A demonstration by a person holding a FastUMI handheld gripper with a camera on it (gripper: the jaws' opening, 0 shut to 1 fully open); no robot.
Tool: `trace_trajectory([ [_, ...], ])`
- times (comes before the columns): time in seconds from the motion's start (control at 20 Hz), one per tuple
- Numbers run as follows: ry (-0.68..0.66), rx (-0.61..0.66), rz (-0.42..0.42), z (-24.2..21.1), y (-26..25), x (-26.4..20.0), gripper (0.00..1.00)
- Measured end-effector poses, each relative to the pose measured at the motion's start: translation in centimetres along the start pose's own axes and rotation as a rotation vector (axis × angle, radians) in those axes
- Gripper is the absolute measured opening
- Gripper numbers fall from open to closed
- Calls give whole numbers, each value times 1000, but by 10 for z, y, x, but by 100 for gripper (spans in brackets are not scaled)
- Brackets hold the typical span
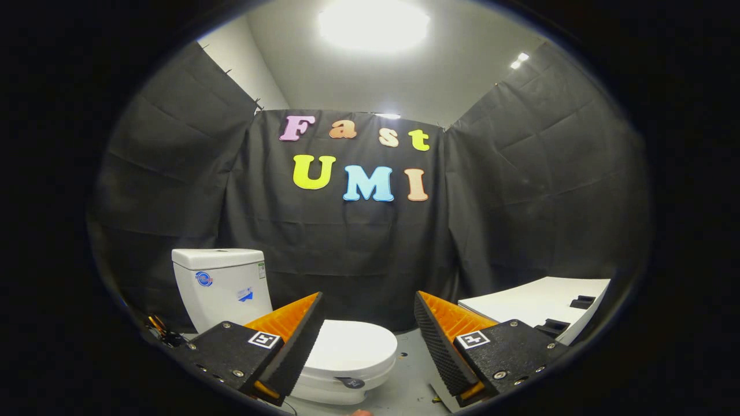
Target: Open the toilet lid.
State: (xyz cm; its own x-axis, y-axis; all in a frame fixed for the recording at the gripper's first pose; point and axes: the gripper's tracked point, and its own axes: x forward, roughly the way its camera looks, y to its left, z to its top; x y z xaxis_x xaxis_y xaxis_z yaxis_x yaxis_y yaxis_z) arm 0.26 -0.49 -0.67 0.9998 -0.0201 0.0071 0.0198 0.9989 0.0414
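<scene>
— Tongs (368, 341) up close, both fingers spread wide and gripping nothing. What step is this?

— Approach, I'd judge. The toilet lid (352, 345) lies flat and closed on the bowl, just ahead of the left finger, with the tank (222, 283) behind it.

— Next move?

— Probably drop lower and get 1 finger under the lid's front rim, then swing it up toward the tank.

— Anything in the way?

— A white desk (537, 300) stands well apart to the right. The path looks clear.
</scene>
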Motion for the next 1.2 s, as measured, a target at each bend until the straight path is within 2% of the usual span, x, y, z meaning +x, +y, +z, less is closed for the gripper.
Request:
trace_trajectory([
  [0.4, -10, 33, 7, -8, 8, 12, 95],
  [0.6, -28, 132, 16, -14, 18, 29, 95],
  [1.2, 80, 408, -57, -106, 14, 55, 96],
])
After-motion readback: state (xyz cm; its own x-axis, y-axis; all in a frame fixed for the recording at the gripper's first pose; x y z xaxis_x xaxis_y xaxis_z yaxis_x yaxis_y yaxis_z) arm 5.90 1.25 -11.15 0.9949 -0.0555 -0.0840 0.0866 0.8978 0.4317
